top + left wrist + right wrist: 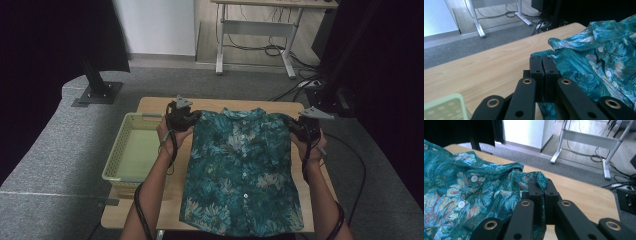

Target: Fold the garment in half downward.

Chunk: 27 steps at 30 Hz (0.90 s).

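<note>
Shirt [242,167] lies front-up on the wooden table [150,106], long axis running away from the person, collar at the far edge, hem at the near edge. Thin soft teal floral fabric, white buttons down the middle, wrinkled at the shoulders. Left gripper [543,65] and right gripper [541,187] each clamped tight on a shoulder corner; pale green perforated plastic basket [131,152] sits just left of the shirt.

Shirt [242,165] on table [150,105] (basket [116,155] at left).
</note>
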Each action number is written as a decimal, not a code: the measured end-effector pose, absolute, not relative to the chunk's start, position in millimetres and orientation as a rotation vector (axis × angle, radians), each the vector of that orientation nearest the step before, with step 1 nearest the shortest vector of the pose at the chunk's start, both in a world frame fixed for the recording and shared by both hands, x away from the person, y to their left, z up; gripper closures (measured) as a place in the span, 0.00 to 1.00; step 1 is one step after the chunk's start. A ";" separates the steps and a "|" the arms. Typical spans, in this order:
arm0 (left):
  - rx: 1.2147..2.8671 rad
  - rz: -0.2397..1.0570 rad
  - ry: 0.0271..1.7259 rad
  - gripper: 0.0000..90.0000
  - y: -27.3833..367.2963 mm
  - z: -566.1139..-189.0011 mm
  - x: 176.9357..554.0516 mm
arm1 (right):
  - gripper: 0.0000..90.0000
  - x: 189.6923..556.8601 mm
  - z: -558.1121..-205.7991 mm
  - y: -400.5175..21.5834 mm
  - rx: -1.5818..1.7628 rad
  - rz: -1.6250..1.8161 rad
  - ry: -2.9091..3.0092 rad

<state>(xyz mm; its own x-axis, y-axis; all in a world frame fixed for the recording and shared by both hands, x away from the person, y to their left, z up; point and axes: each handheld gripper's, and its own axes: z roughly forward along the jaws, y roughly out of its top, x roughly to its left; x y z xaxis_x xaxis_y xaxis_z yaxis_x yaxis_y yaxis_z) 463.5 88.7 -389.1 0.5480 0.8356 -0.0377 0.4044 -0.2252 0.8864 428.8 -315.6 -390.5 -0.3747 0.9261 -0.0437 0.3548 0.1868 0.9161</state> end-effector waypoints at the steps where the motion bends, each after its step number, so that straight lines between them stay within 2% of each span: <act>1: 1.837 0.578 1.018 0.98 89.4 -387.8 463.9 | 0.96 429.3 -389.1 -315.6 1.198 1.169 1.834; 27: 1.835 0.576 0.992 0.98 87.1 -405.2 430.6 | 0.96 399.3 -410.6 -313.8 1.209 1.168 1.840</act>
